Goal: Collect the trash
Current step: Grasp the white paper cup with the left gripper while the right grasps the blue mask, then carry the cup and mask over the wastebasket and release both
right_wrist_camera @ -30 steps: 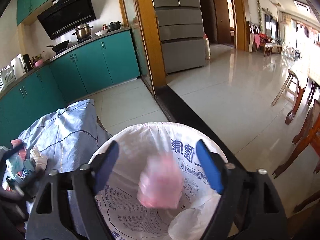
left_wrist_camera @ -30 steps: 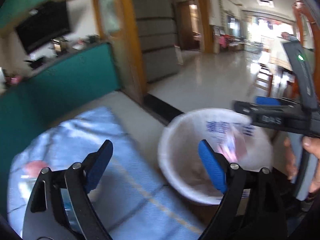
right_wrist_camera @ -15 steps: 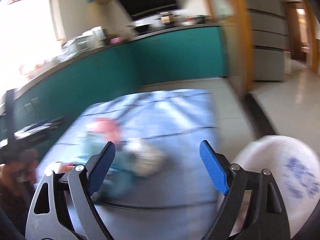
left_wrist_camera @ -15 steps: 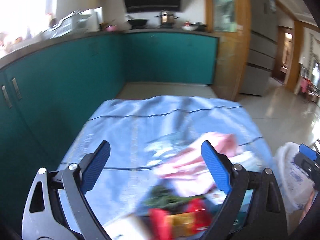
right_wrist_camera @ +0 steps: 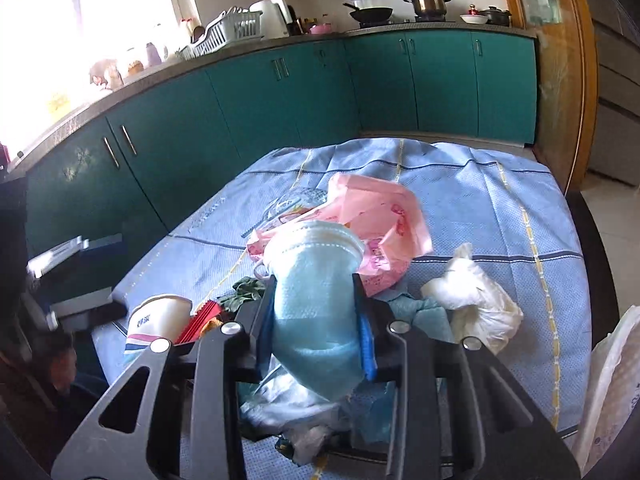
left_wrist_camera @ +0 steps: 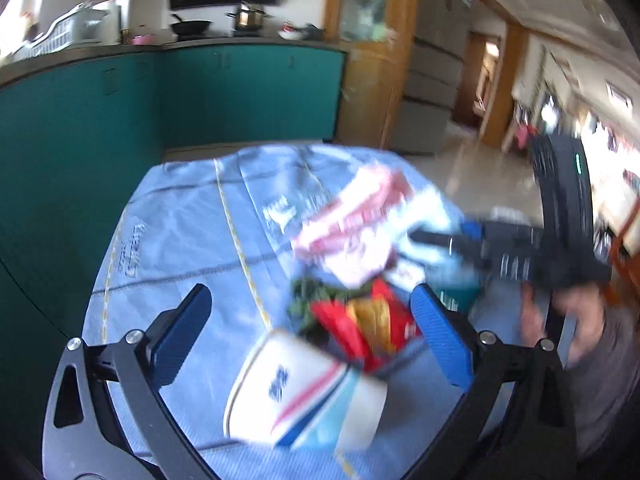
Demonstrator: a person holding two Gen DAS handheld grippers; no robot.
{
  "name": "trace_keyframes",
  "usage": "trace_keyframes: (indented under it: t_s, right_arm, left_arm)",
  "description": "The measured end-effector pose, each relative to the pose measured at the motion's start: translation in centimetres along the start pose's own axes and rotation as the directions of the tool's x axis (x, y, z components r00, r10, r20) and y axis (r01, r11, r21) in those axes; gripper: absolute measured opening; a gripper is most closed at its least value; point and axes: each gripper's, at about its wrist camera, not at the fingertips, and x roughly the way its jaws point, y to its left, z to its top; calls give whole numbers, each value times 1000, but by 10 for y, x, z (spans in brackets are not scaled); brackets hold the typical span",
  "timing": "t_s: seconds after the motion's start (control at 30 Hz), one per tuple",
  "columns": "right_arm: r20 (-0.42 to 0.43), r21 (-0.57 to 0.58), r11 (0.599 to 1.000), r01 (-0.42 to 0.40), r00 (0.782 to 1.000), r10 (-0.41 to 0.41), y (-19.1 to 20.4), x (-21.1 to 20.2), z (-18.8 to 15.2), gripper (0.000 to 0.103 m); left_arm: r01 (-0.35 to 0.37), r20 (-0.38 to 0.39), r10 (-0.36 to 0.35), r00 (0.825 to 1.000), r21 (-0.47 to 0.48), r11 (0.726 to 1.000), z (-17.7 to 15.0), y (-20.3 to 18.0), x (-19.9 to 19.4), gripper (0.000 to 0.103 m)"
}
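Trash lies in a heap on a blue checked cloth (right_wrist_camera: 500, 208) over a table. My right gripper (right_wrist_camera: 314, 300) is shut on a light blue face mask (right_wrist_camera: 316, 312), held over the heap. Behind it lie a pink plastic bag (right_wrist_camera: 380, 216) and a crumpled white bag (right_wrist_camera: 476, 304). My left gripper (left_wrist_camera: 308, 332) is open above a paper cup (left_wrist_camera: 296, 396) lying on its side and a red snack wrapper (left_wrist_camera: 360, 328). The pink bag (left_wrist_camera: 352, 224) lies beyond, and the right gripper (left_wrist_camera: 472, 240) reaches in from the right. The cup (right_wrist_camera: 160, 316) also shows in the right wrist view.
Teal kitchen cabinets (right_wrist_camera: 280, 92) run behind and to the left of the table. The white bin liner's rim (right_wrist_camera: 612, 380) shows at the right edge of the right wrist view. A wooden door frame (left_wrist_camera: 360, 60) and tiled floor lie to the right.
Both grippers swung from the white-lined bin back over the table. The pink bag that was dropping into the bin is gone. My right gripper has closed on the blue face mask.
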Motion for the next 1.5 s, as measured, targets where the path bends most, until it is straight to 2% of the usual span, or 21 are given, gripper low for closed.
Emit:
trace_keyframes:
  t_s: [0.13,0.2,0.3,0.5,0.63,0.67,0.7,0.87,1.03,1.4,1.5]
  right_arm:
    - [49,12,1000,-28,998,27,-8,-20,0,35]
    - [63,2,1000,-14,998,13,-8,-29,0,35]
    - [66,3,1000,-15,998,15,-10,-34,-1,35]
    - [71,-8,1000,-13,997,14,-8,-44,-7,35]
    - [77,-6,1000,-5,997,5,-9,-47,-9,35]
    - [81,-3,1000,0,997,0,-10,-48,-9,35]
    - [85,0,1000,4,996,-4,-11,-48,-9,35]
    - [126,27,1000,12,992,-16,-19,-60,-9,35]
    - [162,47,999,4,987,-12,-26,-72,-10,35]
    - [235,37,999,-18,972,9,-28,-93,-7,35]
    - [259,34,999,0,966,-9,-30,-103,-6,35]
  left_arm:
    - [-29,-98,37,995,91,995,-19,-12,14,99]
    - [-8,-123,23,992,122,993,-23,-15,15,99]
    - [56,-154,-36,987,123,991,-30,-12,17,99]
    - [-6,-229,26,973,88,996,-37,3,31,99]
    - [18,-245,1,969,76,997,-38,4,34,99]
    - [22,-248,-4,969,71,997,-38,5,35,95]
    - [21,-247,-4,969,67,998,-37,6,34,86]
    - [31,-183,-30,983,2,1000,-30,16,27,86]
    - [58,-77,-58,995,4,998,-20,12,9,86]
    - [55,30,-55,998,2,998,-11,7,-7,86]
    - [57,70,-56,996,-13,998,-9,8,-12,86]
